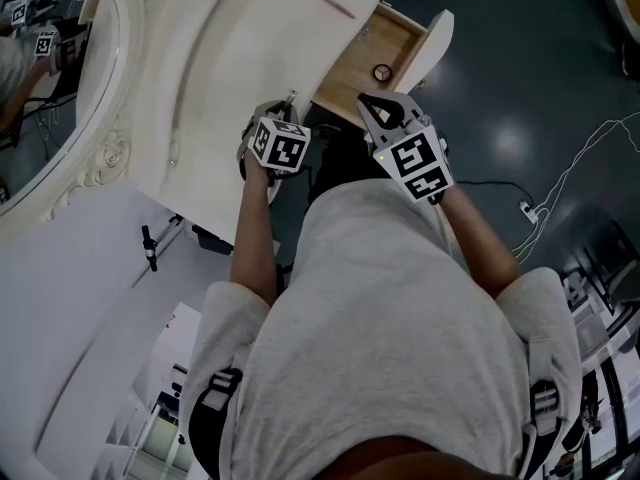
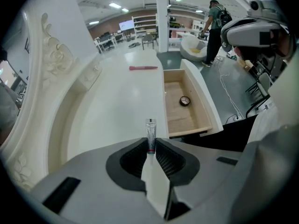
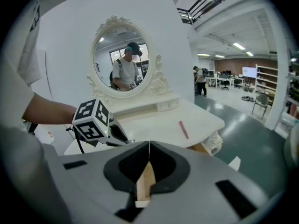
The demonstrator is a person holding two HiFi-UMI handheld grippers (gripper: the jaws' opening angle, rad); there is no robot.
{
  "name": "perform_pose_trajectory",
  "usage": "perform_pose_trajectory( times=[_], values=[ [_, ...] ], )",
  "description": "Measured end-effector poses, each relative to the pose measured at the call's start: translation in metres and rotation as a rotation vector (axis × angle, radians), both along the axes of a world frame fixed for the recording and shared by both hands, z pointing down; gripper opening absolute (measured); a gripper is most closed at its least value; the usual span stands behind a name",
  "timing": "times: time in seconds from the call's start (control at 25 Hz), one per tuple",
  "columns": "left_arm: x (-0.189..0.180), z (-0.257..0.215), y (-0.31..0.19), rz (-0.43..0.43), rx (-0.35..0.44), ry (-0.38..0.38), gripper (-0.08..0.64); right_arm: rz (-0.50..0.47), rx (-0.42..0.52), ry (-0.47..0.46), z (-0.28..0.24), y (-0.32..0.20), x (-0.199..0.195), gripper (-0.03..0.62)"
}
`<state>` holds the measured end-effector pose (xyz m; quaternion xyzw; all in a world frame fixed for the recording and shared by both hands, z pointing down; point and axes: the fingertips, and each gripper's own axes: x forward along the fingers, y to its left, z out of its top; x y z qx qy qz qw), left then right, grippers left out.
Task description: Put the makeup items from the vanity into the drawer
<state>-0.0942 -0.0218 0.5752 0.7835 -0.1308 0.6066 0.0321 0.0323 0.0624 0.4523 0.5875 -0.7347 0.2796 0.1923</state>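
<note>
Grips a small makeup tube [image 2: 150, 130] in the left gripper [image 2: 150, 146], jaws clenched on the body near the red band, with the clear crimped end poking out past the tips; hangs over the white vanity top [image 2: 112, 106], just left of the open wooden drawer [image 2: 175, 122], not yet in it. Carries nothing in the right gripper [image 3: 149, 154], jaws pressed fully together, close to the drawer front in the head view. Looks light and soft-walled, probably squashy and a bit slick, so likely wants only a gentle pinch across the middle of the body, away from the thin crimp; should drop flat without damage. Has one small round dark item [image 2: 185, 100] on the drawer floor. Leaves a pink stick [image 2: 143, 68] lying at the far side of the top, well apart from the tube; seems thin and stiff, best pinched mid-length, may roll. Shows a smooth glossy white surface with a carved oval mirror [image 3: 122, 62] behind it, reflecting the person. Sits in a big open hall: dark shiny floor [image 1: 520, 68], ceiling strip lights, shelves and a standing person [image 2: 215, 22] far off
</note>
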Motion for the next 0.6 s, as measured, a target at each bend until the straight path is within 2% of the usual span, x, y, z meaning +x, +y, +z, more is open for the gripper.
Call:
perform_pose_trajectory(
  times=[0.28,0.6],
  values=[
    [0.029,0.000,0.019,-0.025,-0.010,0.023,0.063,-0.019,-0.009,-0.001,0.006,0.012,0.021,0.015],
    [0.051,0.006,0.040,-0.073,-0.011,0.052,0.063,-0.122,-0.022,-0.011,0.022,0.007,0.028,0.015]
  ],
)
